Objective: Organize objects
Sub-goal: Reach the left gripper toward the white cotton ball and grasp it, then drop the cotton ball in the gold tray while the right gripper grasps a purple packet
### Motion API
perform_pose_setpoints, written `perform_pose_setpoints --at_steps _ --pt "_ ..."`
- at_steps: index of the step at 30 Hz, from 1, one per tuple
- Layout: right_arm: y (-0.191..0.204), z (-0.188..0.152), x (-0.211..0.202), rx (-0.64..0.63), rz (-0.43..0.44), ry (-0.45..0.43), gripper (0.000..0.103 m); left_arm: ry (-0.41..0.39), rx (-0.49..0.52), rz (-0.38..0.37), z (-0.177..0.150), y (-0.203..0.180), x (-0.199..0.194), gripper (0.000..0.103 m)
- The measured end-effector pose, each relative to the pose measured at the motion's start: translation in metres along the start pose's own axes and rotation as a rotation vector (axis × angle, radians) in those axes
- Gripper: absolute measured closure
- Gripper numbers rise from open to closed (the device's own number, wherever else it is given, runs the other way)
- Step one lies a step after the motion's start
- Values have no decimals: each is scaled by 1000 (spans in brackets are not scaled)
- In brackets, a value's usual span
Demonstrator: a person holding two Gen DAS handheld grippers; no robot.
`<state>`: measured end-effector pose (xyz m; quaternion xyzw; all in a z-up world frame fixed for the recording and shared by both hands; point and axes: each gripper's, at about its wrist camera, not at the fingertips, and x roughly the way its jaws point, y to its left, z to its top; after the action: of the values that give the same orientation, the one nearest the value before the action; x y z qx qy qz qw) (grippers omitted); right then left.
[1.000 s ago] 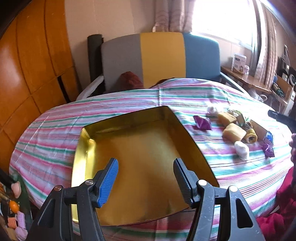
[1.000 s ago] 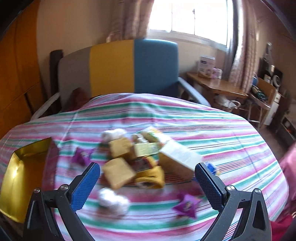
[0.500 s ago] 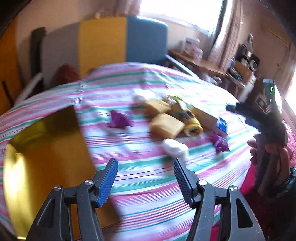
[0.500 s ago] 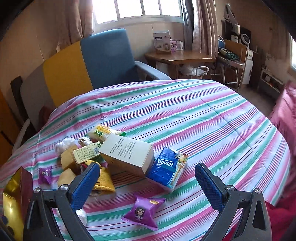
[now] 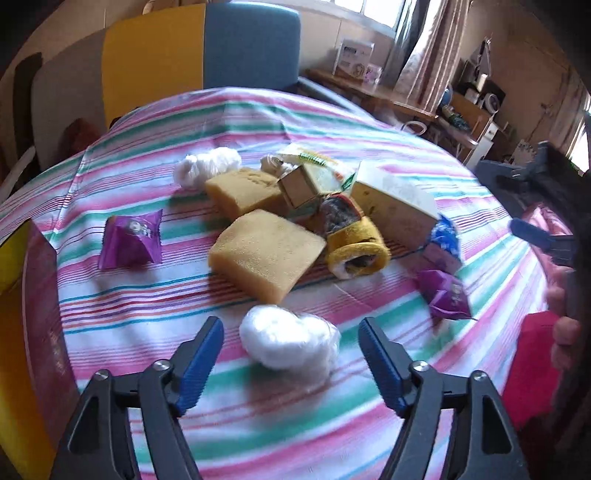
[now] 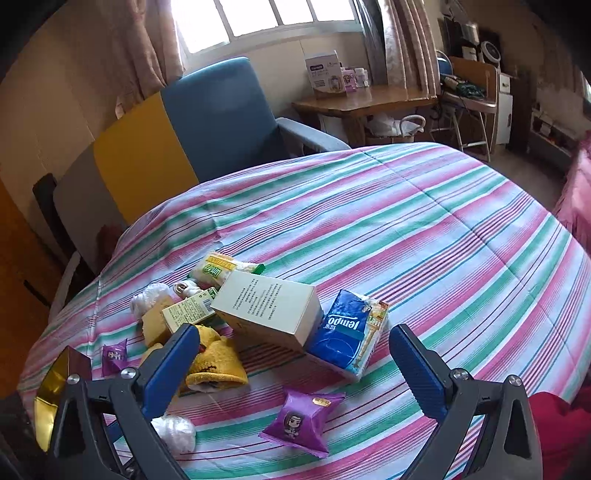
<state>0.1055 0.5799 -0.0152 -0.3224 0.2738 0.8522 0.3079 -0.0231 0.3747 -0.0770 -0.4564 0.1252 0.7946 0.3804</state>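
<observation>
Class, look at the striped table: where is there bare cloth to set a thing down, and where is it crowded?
Bare: the cloth right of the tissue pack, out to the far edge. Crowded: around the white box, sponge and rolled towel.

Black gripper (image 5: 290,354), blue ribbed pads (image 5: 199,363)

It is a lived-in home room — a striped tablecloth (image 6: 424,236) covers the table, an armchair (image 6: 207,122) stands behind it, curtains (image 6: 402,48) hang by the window (image 6: 266,18).
</observation>
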Motion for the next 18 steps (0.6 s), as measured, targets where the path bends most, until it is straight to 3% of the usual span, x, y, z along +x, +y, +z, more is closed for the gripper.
perform_pose_setpoints --at_steps 3,4,5,7,12,18 --pt "-2 1 1 12 -3 6 0 25 -11 42 2 2 16 23" --pt "-3 1 2 13 -9 9 0 48 -23 52 2 4 22 45" --pt "-4 1 2 12 -12 14 0 54 -53 19 0 9 23 54" --pt "-3 -1 7 0 -26 51 0 43 -83 29 -2 14 18 56" --pt "1 -12 33 -60 -104 212 0 19 -49 36 -14 16 -2 61" --pt "-1 -21 40 -71 -68 297 6 -13 -35 56 -20 18 -32 61"
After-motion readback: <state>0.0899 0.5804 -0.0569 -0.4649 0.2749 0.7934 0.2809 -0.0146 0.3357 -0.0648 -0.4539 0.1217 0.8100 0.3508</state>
